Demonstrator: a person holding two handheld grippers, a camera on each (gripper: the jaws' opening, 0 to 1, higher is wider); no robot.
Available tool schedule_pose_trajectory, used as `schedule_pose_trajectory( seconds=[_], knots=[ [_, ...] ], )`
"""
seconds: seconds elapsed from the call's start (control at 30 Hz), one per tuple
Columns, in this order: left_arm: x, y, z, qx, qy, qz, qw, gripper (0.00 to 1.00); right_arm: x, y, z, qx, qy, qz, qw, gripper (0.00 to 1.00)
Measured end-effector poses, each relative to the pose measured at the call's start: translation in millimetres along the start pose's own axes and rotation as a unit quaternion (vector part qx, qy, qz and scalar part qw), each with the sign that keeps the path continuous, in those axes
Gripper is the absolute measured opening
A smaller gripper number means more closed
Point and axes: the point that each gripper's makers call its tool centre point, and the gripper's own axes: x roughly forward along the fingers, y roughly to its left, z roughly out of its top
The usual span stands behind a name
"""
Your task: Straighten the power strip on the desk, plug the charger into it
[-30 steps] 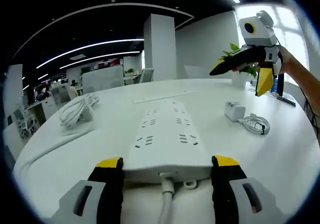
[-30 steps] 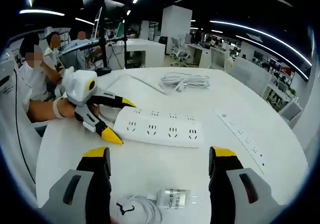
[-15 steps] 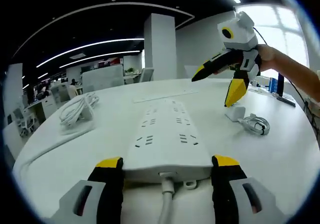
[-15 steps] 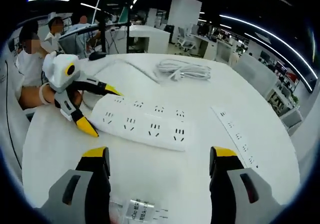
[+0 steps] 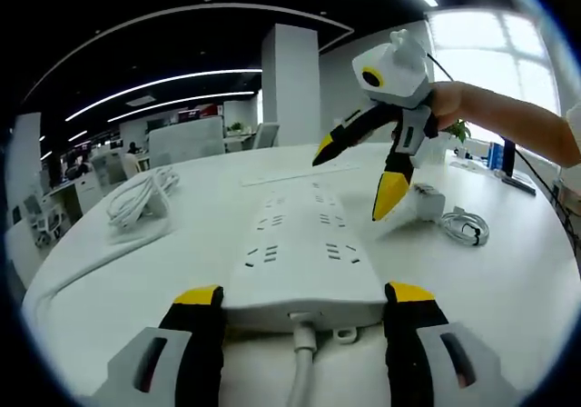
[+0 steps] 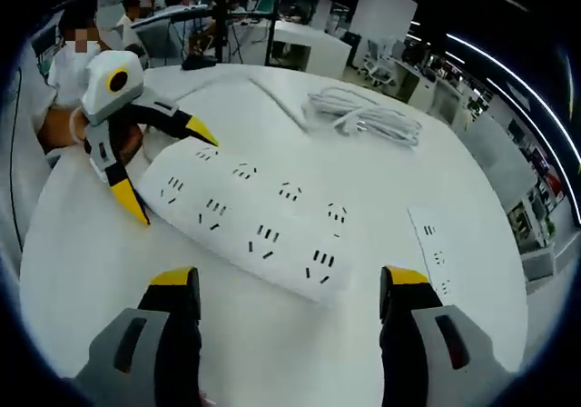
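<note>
The left tool stands with its jaws apart on either side of the cord end of the white power strip, which lies flat on the round white counter; whether the yellow tips actually press its corners cannot be told, and the strip sits framed here just as it did a second ago. What has changed is the right tool: in the left gripper view it has dropped from high by the window to hover, spread and holding nothing, just in front of the white charger, which rests on the counter beside the strip's right edge with its coiled cable next to it. The right gripper view has swung accordingly, so the charger has slid out under its lower edge and the strip now runs diagonally across it. That suggests straightening is settled or nearly so, and the pickup of the charger is the step in hand. A bundled cord and a second, slimmer strip lie farther off, well apart from the work.
</note>
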Motion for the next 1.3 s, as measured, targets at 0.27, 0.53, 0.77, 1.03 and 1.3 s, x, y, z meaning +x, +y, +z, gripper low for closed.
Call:
schedule_pose_trajectory(
  seconds=[0.27,0.53,0.77,1.03,1.3],
  knots=[
    [0.3,-1.5,-0.2,0.0,0.001,-0.001,1.0,0.72,18.6,-9.4,2.5,-0.046,0.012,0.042,0.998,0.85],
    [0.6,-2.5,-0.2,0.0,0.0,-0.001,1.0,0.72,31.3,-20.9,5.6,-0.073,0.012,0.066,0.9951,0.86],
    [1.7,-1.6,0.0,0.0,0.0,-0.002,1.0,0.72,39.3,-17.0,8.3,-0.081,0.011,0.103,0.9913,0.85],
    [2.8,-0.8,0.1,-0.001,0.0,-0.002,1.0,0.73,44.1,-8.1,11.9,-0.107,0.018,0.142,0.984,0.85],
    [3.6,0.1,0.0,-0.001,0.0,-0.004,1.0,0.73,45.5,-3.7,10.5,-0.099,0.016,0.16,0.982,0.85]
  ],
)
